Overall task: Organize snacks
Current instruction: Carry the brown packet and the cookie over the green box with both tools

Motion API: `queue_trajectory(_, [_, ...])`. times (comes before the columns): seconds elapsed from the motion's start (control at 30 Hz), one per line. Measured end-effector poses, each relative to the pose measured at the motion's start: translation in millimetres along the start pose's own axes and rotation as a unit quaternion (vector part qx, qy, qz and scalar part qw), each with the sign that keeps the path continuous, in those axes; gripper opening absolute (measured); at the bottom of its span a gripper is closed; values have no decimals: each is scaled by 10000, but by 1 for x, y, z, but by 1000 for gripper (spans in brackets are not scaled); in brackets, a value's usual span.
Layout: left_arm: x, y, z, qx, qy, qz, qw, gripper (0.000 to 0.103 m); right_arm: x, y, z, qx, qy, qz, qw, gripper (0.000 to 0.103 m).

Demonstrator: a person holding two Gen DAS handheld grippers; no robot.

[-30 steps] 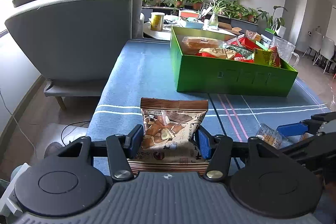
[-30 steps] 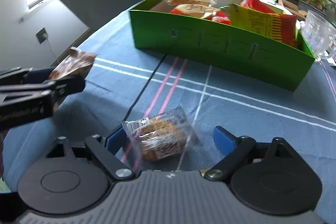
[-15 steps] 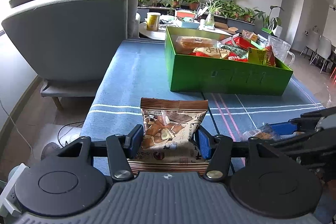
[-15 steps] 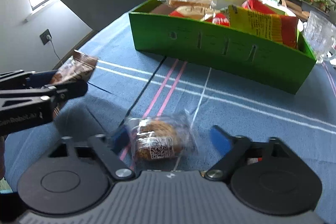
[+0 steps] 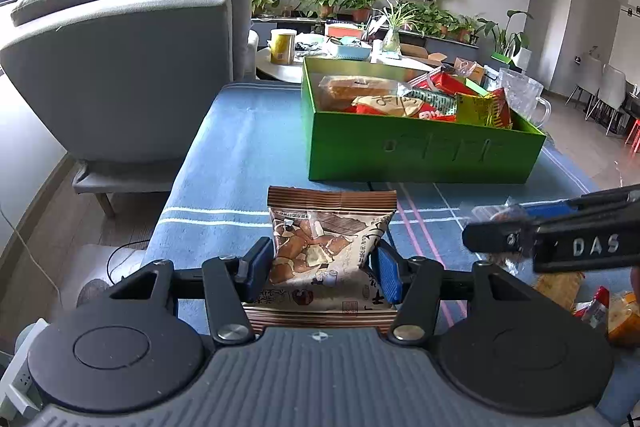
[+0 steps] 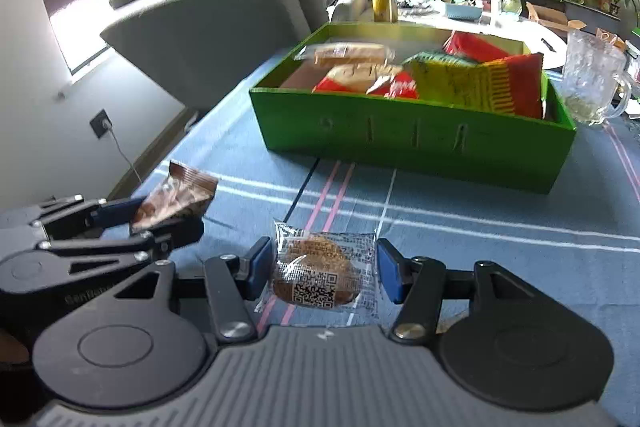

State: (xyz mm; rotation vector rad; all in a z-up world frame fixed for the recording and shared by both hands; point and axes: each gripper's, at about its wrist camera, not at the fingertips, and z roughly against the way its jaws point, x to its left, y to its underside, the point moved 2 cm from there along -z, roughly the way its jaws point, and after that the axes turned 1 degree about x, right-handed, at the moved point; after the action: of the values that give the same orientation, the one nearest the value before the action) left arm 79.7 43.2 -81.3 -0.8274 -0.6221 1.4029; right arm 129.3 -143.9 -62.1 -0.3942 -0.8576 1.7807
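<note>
My left gripper [image 5: 322, 269] is shut on a brown snack packet [image 5: 326, 251] and holds it above the blue tablecloth. It also shows in the right wrist view [image 6: 176, 197] at the left. My right gripper [image 6: 323, 273] is shut on a clear-wrapped round cake [image 6: 318, 275], lifted off the cloth. The right gripper shows in the left wrist view [image 5: 500, 235] at the right. The green box [image 5: 420, 151] stands ahead with several snack bags inside; in the right wrist view the box [image 6: 408, 139] is ahead of both grippers.
A grey armchair [image 5: 132, 67] stands left of the table. A glass mug [image 6: 592, 79] stands right of the box. More loose snacks [image 5: 600, 307] lie at the right near edge. A round side table with a yellow cup [image 5: 282, 45] is behind.
My right gripper has closed on the wrapped cake and lifted it off the cloth. Both grippers have risen and moved toward the green box.
</note>
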Motion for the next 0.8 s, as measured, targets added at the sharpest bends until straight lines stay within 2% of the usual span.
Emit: queue_trajectory(0.8, [-51, -43, 6, -425, 151, -535, 9975, 51, -36, -19, 41, -672, -109, -436, 9967, 76])
